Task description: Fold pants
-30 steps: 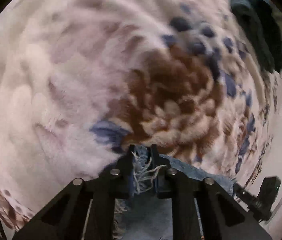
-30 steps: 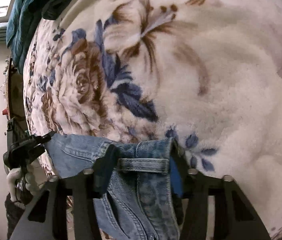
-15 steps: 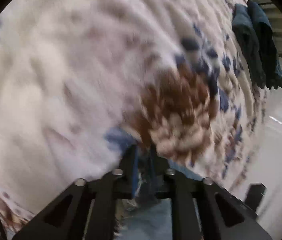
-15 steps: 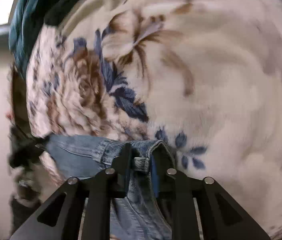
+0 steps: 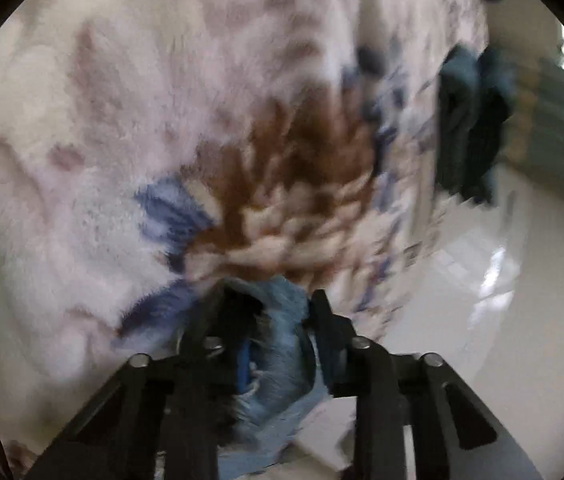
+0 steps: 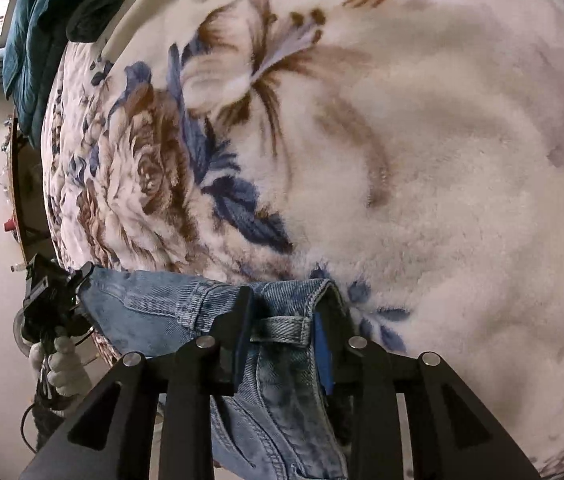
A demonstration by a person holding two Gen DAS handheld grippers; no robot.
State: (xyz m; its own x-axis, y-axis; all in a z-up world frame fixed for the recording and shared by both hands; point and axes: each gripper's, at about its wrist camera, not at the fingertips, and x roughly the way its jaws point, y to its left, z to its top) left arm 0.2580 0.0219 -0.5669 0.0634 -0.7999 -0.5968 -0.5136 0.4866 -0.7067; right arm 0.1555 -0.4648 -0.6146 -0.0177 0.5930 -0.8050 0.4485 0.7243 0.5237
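Light blue denim pants (image 6: 282, 364) hang at the near edge of a floral fleece blanket (image 6: 421, 160). My right gripper (image 6: 283, 324) has its jaws around the waistband with a belt loop between them, spread partway. My left gripper (image 5: 268, 312) holds the frayed hem end of the pants (image 5: 278, 352) between its jaws, which stand apart around the bunched cloth. The left gripper also shows in the right wrist view (image 6: 58, 300), at the far left end of the pants, held by a gloved hand.
The blanket (image 5: 162, 120) covers a bed. A dark teal garment (image 6: 38, 28) lies at its far corner; it also shows in the left wrist view (image 5: 469, 128). Pale glossy floor (image 5: 501, 300) lies beyond the bed's edge.
The right jaws closed in on the waistband, then spread wider again. The left jaws have widened around the hem, and the left view has swung so more floor shows at right.
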